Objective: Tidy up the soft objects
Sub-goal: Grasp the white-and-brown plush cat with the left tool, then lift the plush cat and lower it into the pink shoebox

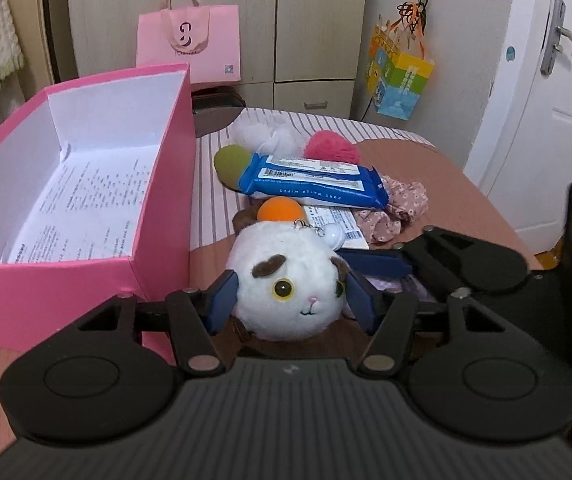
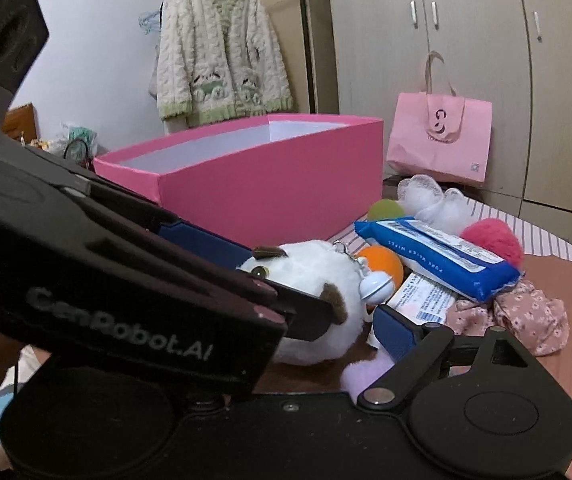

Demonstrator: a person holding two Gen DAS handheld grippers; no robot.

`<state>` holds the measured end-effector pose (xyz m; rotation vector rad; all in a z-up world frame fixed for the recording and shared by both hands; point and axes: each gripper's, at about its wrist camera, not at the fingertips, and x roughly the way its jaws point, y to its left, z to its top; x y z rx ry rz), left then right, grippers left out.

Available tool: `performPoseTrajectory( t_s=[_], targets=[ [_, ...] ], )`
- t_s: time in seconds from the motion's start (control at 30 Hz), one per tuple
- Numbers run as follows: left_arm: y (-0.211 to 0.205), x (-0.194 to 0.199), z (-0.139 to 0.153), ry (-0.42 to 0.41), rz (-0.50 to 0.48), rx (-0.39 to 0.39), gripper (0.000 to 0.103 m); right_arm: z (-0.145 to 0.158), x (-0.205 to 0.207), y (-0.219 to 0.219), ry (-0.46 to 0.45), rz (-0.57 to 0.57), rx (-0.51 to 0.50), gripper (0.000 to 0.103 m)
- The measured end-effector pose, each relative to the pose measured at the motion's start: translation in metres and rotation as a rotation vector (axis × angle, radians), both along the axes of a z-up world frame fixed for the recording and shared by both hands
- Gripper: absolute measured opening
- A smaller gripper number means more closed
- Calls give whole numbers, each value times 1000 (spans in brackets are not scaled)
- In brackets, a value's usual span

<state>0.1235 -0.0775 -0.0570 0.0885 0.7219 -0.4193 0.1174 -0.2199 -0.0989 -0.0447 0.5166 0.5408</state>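
Observation:
A white plush cat head (image 1: 286, 292) with brown patches and a small bell lies on the bed. My left gripper (image 1: 291, 300) is shut on it, one blue pad pressed on each side. To the left stands a pink box (image 1: 166, 184), holding only a printed sheet. Behind the plush lie an orange ball (image 1: 280, 210), a green ball (image 1: 232, 164), a blue wipes pack (image 1: 314, 184), a pink pompom (image 1: 332, 146), white fluff (image 1: 270, 136) and floral fabric (image 1: 398, 208). My right gripper (image 2: 290, 316) is open just right of the plush; its left finger is hidden behind the left gripper.
A pink tote bag (image 1: 190, 44) leans on the wardrobe behind the box. A colourful paper bag (image 1: 400, 72) hangs on the wall near a white door (image 1: 546, 120). A cream cardigan (image 2: 218, 68) hangs at the back. A lilac fluffy piece (image 2: 366, 372) lies under the right gripper.

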Motion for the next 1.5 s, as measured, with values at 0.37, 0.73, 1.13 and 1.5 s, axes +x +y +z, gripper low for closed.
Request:
performPoseTrajectory(
  t_s=[0.37, 0.73, 1.13, 1.5],
  targets=[
    [-1, -2, -2, -5, 4, -8, 60, -4, 2, -3, 17, -60, 33, 65],
    [-2, -3, -11, 19, 23, -33, 68, -7, -12, -3, -2, -90, 58, 64],
    [4, -25, 4, -20, 16, -24, 66, 6, -30, 1, -19, -87, 60, 64],
    [28, -54, 17, 12, 5, -63, 66, 23, -59, 14, 12, -73, 46, 64]
  ],
)
